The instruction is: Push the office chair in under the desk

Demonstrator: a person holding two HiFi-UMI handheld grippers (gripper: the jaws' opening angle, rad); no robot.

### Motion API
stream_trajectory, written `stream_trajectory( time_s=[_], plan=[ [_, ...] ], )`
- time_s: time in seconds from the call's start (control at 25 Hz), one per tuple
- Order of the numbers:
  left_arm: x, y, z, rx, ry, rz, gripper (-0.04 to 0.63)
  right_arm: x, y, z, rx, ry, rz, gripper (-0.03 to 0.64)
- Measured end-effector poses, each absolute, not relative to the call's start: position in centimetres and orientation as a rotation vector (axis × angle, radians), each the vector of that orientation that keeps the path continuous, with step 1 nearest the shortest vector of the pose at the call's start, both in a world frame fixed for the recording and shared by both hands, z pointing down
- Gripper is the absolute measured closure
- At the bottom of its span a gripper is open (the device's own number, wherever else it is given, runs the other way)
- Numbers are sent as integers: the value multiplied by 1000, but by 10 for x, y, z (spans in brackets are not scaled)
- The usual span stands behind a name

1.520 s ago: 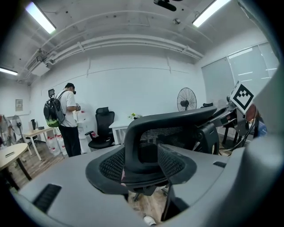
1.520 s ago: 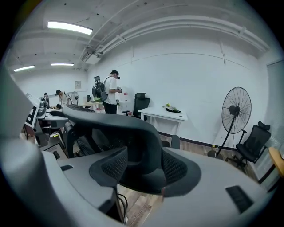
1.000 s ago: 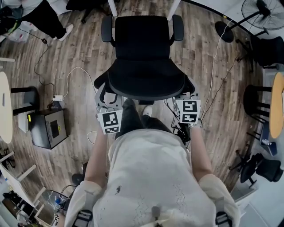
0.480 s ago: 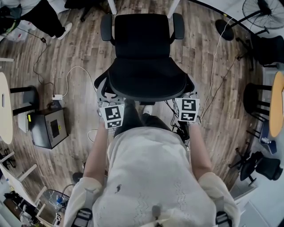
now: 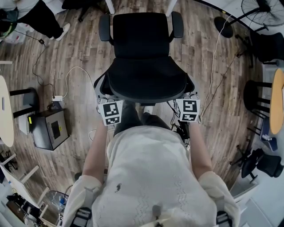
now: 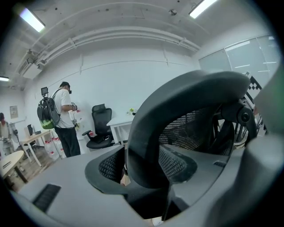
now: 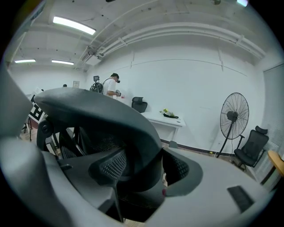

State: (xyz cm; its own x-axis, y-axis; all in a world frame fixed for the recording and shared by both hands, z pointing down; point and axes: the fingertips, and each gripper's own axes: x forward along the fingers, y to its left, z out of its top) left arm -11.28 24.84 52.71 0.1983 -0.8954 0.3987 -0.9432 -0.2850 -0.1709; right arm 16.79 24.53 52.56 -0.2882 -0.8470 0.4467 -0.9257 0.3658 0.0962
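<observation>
At the far left a person with a backpack (image 6: 62, 116) is standing beside other furniture, taking no part in this; on the wooden floor (image 5: 80, 48) to the left a black box (image 5: 48, 128) is sitting well clear of the chair's path.

The left gripper (image 6: 141, 165) is clenching the left part of the backrest's (image 5: 146, 86) top rim, its two grey jaws pressing on either side of the dark curved edge; the chair (image 5: 142, 40) is standing in the middle of the floor directly in front of the person, its backrest near and its seat (image 5: 141, 33) pointing away. The right gripper (image 7: 144, 170) is clamping the right part of the same rim in the same way, so both are holding the chair at matching height, one at each end of the backrest.

The desk (image 6: 120, 121) is lying straight ahead, on the far side of the chair; its white legs (image 5: 109, 5) are showing at the far edge of the head view, either side of the seat's front. The chair's back-to-front line is running near to far, squarely toward the gap between those legs; neither gripper is nearer the desk than the other. By my reading, the seat is sitting just short of the desk and is not yet under it, so an even forward shove from both sides should roll it straight in; a stronger push on one side would likely swing an armrest toward a leg.

At the far right a standing fan (image 7: 233, 116) is staying out of the way.
</observation>
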Motion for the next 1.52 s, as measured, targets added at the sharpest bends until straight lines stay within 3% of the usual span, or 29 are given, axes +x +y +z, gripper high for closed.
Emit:
stream_trajectory(
  time_s=[1.52],
  plan=[
    [-122,202,533,2445,-1785,764,367,159,206,538,1547,-2172,320,356]
  ],
)
